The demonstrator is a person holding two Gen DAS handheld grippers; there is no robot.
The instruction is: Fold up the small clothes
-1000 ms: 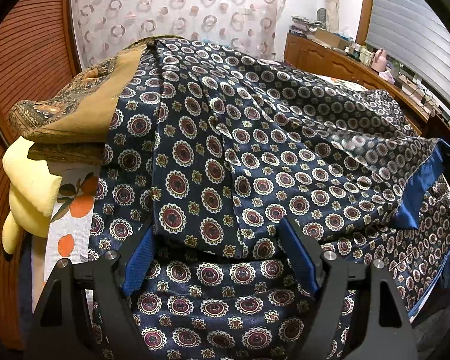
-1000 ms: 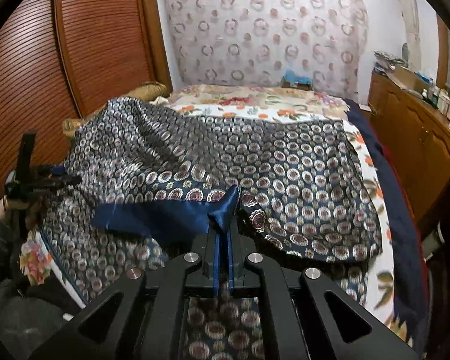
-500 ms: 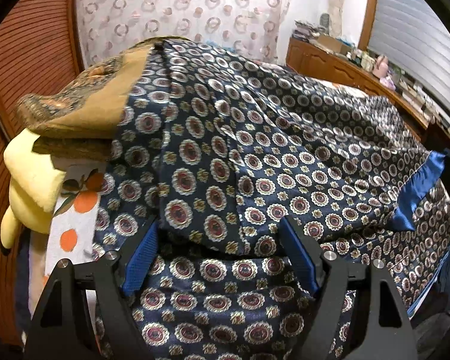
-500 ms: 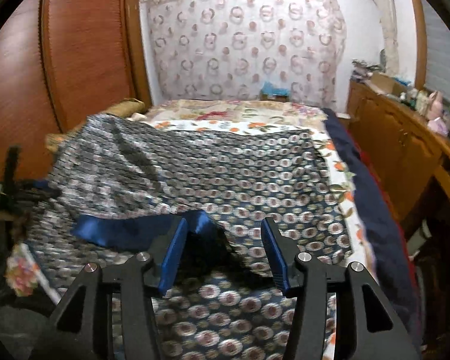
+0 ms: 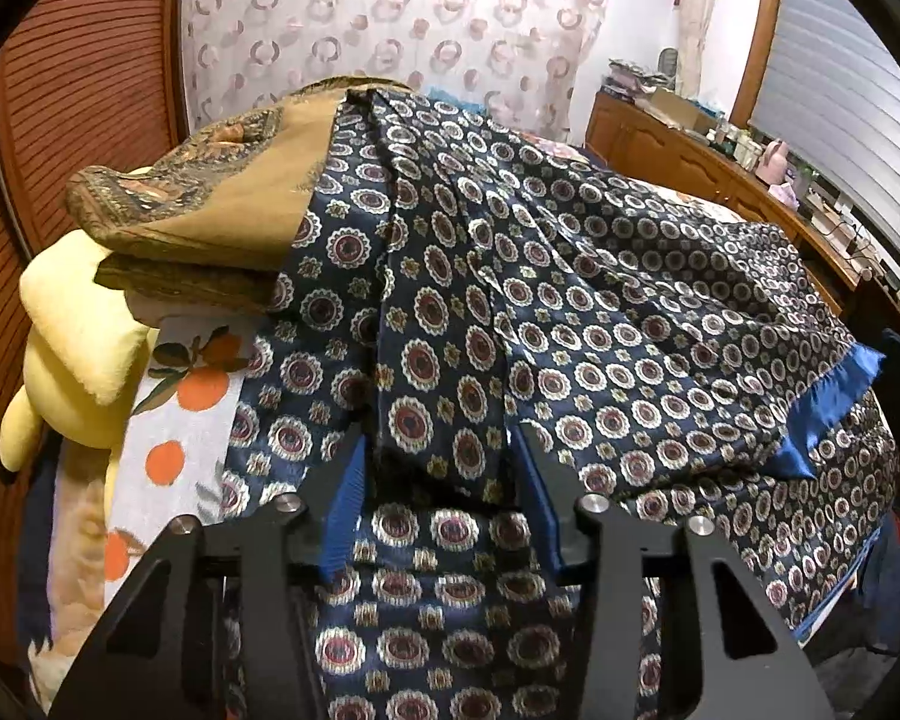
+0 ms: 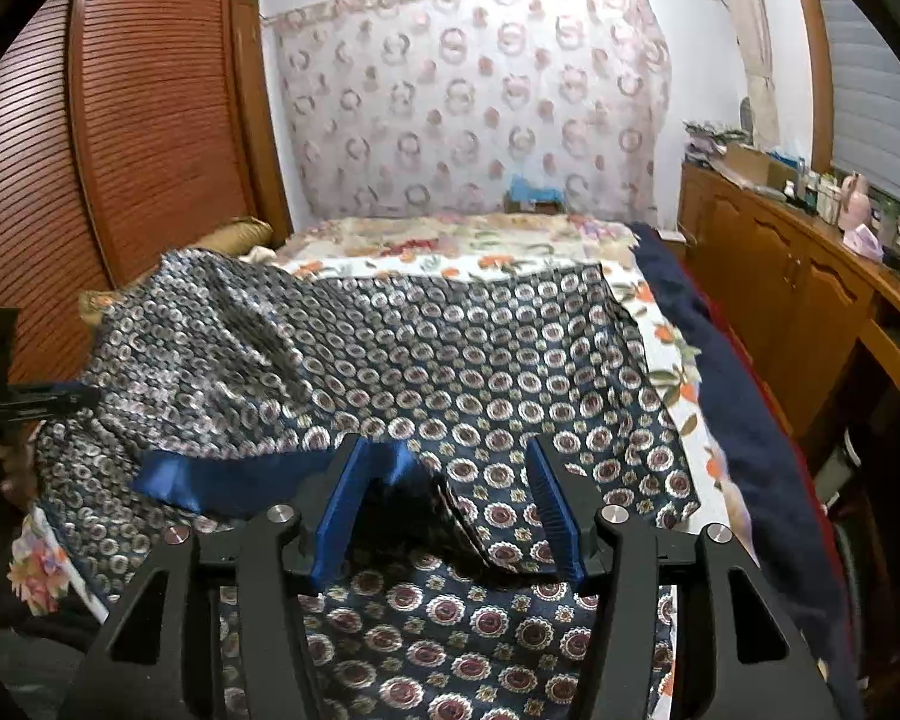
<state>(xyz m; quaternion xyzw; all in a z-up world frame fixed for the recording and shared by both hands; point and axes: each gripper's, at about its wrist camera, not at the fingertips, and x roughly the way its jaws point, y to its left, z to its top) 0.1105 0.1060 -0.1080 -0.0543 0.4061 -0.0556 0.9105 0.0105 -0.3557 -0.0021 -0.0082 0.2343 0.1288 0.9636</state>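
A navy cloth with round medallion print (image 5: 570,312) lies folded over on the bed, its plain blue hem (image 5: 828,408) turned up at the right. It also shows in the right wrist view (image 6: 450,360), with the blue hem (image 6: 222,480) at lower left. My left gripper (image 5: 441,492) is open, its blue pads either side of a fold of the cloth. My right gripper (image 6: 444,498) is open, the folded corner lying between its fingers. The left gripper also shows in the right wrist view (image 6: 24,402) at the left edge.
A brown patterned pillow (image 5: 210,192) and a yellow plush (image 5: 72,336) sit at the bed's left. The floral bedsheet (image 6: 462,246) and a dark blue blanket (image 6: 738,408) cover the bed. A wooden wardrobe (image 6: 120,150) stands left, a cluttered wooden cabinet (image 6: 798,276) right.
My right gripper opened and let go of the blue hem corner, which now lies on the cloth. My left gripper narrowed a little around the fold.
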